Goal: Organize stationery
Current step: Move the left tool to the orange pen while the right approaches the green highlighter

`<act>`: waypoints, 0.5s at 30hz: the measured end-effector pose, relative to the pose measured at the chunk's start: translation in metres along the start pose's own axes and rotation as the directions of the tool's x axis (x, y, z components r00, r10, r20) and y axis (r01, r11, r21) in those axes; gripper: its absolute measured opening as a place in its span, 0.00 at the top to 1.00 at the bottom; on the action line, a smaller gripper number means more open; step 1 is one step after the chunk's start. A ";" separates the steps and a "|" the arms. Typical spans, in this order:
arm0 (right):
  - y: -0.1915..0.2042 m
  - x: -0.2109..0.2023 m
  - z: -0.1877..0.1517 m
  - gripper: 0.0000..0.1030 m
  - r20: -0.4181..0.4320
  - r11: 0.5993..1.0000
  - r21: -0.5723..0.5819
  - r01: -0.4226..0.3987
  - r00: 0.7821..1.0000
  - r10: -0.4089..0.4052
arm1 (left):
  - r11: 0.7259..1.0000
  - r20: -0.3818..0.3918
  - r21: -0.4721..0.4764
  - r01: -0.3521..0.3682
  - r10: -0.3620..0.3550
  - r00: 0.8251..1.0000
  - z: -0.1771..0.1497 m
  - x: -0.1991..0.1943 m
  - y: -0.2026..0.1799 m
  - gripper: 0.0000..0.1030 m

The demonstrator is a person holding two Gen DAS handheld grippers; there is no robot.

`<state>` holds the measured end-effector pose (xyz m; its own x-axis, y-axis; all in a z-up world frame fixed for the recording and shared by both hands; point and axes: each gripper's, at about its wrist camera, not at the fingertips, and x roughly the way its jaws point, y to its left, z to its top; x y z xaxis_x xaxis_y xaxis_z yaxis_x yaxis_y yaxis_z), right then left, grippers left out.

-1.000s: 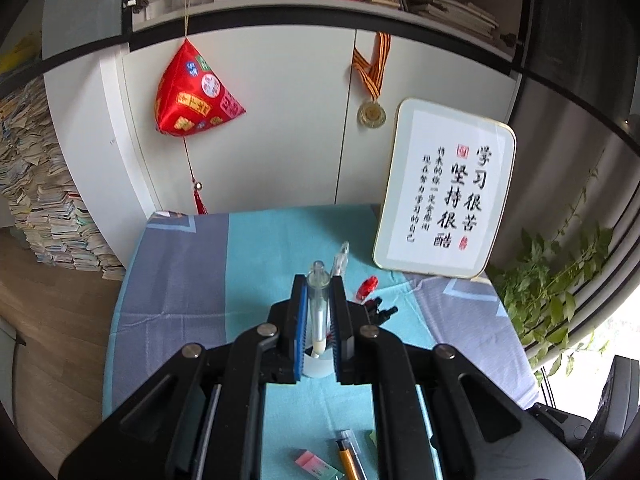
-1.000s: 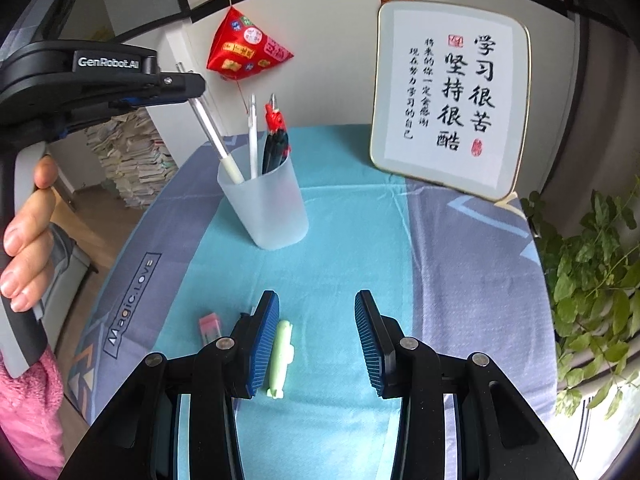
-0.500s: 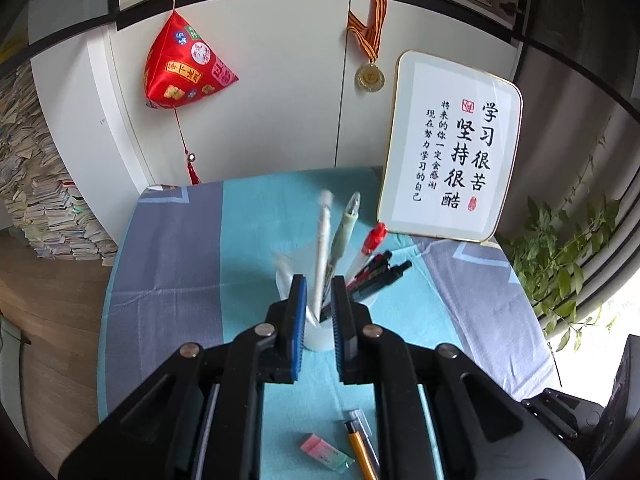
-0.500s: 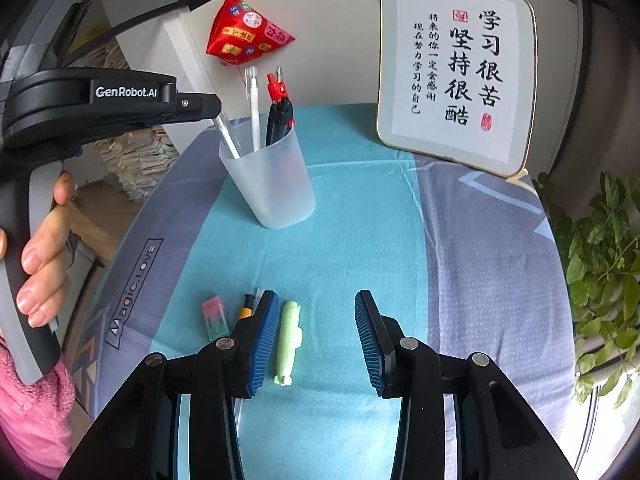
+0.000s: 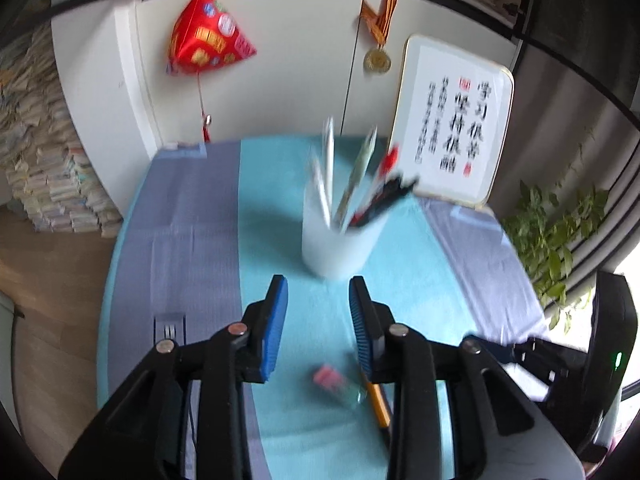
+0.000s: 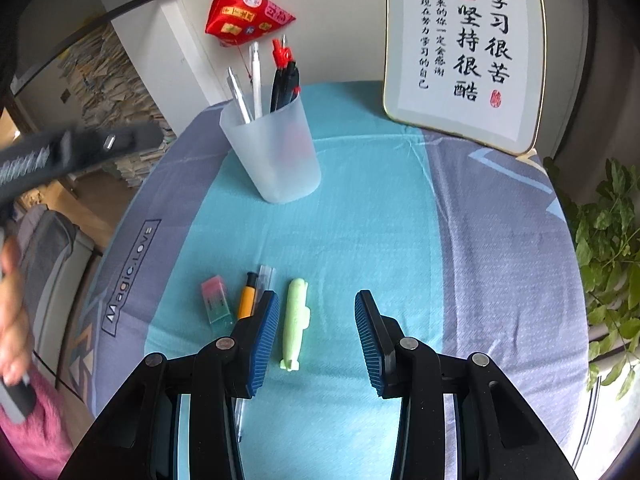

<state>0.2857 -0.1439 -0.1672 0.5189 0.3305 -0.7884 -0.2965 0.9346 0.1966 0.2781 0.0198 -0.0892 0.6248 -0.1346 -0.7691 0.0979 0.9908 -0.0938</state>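
A frosted plastic cup (image 6: 272, 152) stands on the table and holds several pens, among them two white pens (image 6: 256, 76) and black and red ones (image 6: 285, 76). It also shows, blurred, in the left wrist view (image 5: 340, 240). My left gripper (image 5: 318, 312) is open and empty, pulled back from the cup. My right gripper (image 6: 316, 328) is open and empty, low over a pale green pen-like item (image 6: 295, 322). A pink and green eraser (image 6: 216, 298), an orange pen (image 6: 247, 296) and a clear pen (image 6: 265, 280) lie left of it.
A framed calligraphy board (image 6: 464, 52) leans at the back right. A red hanging ornament (image 6: 248, 12) hangs on the white cabinet. A green plant (image 6: 608, 240) stands off the table's right edge. Stacks of paper (image 5: 36, 160) stand at the left.
My left gripper let the white pen drop into the cup, opened, and drew back and up. My right gripper has stayed open over the green item.
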 end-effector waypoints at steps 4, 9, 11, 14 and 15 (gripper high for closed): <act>0.004 0.010 -0.004 0.61 -0.038 1.000 0.000 0.016 0.999 -0.016 | 0.999 -0.071 -0.040 0.015 -0.018 0.997 -0.027 0.011 0.008 0.71; 0.010 0.017 -0.012 0.61 -0.069 1.000 -0.016 0.023 0.997 -0.024 | 0.998 -0.114 -0.044 0.035 -0.040 0.993 -0.052 0.017 0.011 0.71; 0.013 0.017 -0.015 0.61 -0.076 0.999 -0.025 0.022 0.997 -0.024 | 0.999 -0.130 -0.016 0.046 -0.047 0.990 -0.061 0.020 0.007 0.71; 0.016 0.017 -0.020 0.61 -0.083 0.999 -0.040 0.026 0.996 -0.029 | 0.998 -0.153 0.004 0.055 -0.054 0.987 -0.072 0.024 0.004 0.71; 0.017 0.017 -0.021 0.61 -0.085 0.999 -0.044 0.027 0.996 -0.031 | 0.998 -0.162 -0.004 0.060 -0.059 0.985 -0.075 0.026 0.006 0.69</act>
<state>0.2724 -0.1255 -0.1895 0.4575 0.2892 -0.8409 -0.3170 0.9366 0.1496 0.2366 0.0231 -0.1569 0.4839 -0.1887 -0.8546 0.1321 0.9810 -0.1418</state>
